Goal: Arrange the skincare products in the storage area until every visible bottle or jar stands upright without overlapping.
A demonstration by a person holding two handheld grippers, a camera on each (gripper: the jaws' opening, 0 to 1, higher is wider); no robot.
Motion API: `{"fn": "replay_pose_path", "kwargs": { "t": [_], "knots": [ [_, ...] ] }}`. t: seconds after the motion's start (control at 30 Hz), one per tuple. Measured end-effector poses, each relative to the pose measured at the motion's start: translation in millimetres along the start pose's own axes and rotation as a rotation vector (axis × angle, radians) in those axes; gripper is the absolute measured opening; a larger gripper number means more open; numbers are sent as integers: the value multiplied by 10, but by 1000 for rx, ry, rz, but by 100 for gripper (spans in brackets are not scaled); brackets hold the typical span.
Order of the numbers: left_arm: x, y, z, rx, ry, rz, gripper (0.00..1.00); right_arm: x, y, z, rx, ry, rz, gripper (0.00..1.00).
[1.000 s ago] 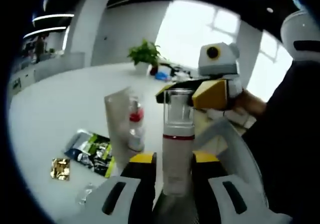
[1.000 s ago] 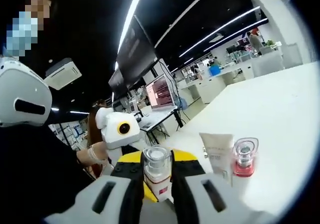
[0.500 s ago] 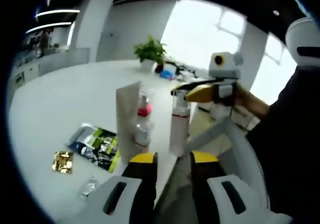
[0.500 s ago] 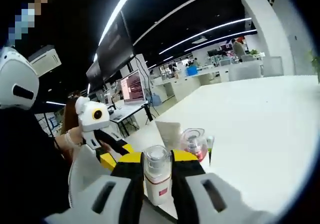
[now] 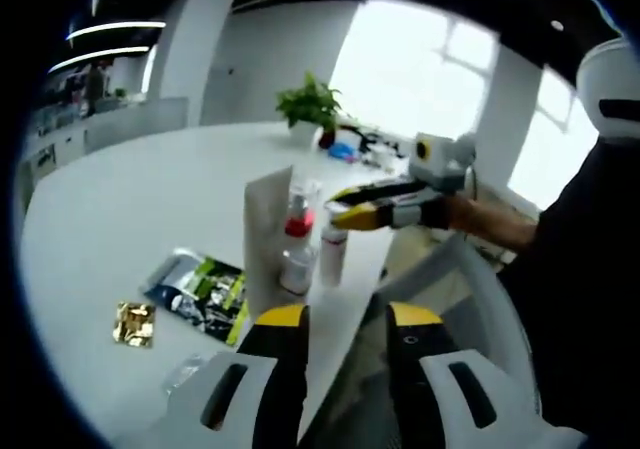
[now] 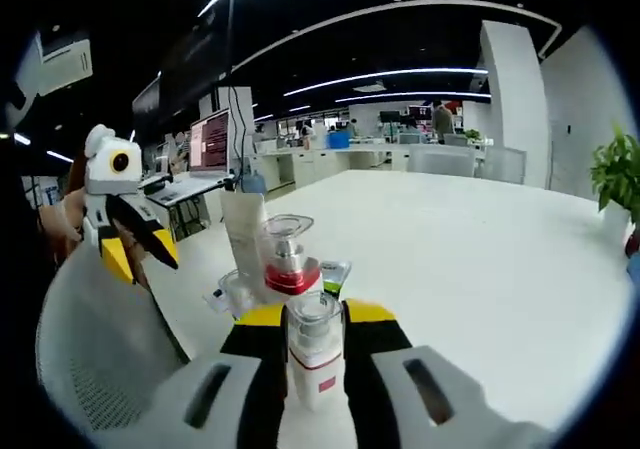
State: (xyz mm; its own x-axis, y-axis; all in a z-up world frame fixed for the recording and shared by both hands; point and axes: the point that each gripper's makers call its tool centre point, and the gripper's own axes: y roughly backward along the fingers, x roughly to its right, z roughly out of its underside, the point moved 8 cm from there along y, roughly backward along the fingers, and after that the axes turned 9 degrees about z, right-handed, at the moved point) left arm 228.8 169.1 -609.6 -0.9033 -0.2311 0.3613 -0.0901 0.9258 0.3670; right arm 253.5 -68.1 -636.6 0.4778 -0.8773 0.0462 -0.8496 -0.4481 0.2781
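Observation:
My right gripper point(image 6: 313, 319) is shut on a white pump bottle point(image 6: 313, 354) with a clear cap and a red band. In the left gripper view the right gripper point(image 5: 345, 216) reaches in from the right and holds that bottle point(image 5: 332, 256) upright at the table's near edge, beside the group. The group is a white tube point(image 5: 265, 229) standing on end, a red-collared bottle point(image 5: 298, 219) and a small clear jar point(image 5: 295, 270). My left gripper point(image 5: 348, 319) is open with nothing between its jaws, drawn back from the table. It shows at the left point(image 6: 140, 254) of the right gripper view.
A green-and-black sachet point(image 5: 200, 294), a gold packet point(image 5: 135, 324) and a clear wrapper point(image 5: 180, 374) lie on the white table point(image 5: 120, 199). A white mesh chair point(image 5: 465, 289) stands at the near edge. A potted plant point(image 5: 313, 104) sits far back.
My left gripper has let go of the pump bottle and pulled back. The right gripper has carried the bottle away and down beside the tube and the red-collared bottle.

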Motion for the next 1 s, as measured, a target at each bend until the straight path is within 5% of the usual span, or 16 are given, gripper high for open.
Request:
{"fn": "replay_pose_path", "kwargs": {
  "t": [0.53, 1.0],
  "knots": [
    [-10, 24, 13, -13, -1, -24, 30, 35, 0, 108, 62, -13, 13, 22],
    [19, 12, 33, -33, -9, -18, 30, 44, 62, 250, -38, 45, -56, 32]
  ]
}}
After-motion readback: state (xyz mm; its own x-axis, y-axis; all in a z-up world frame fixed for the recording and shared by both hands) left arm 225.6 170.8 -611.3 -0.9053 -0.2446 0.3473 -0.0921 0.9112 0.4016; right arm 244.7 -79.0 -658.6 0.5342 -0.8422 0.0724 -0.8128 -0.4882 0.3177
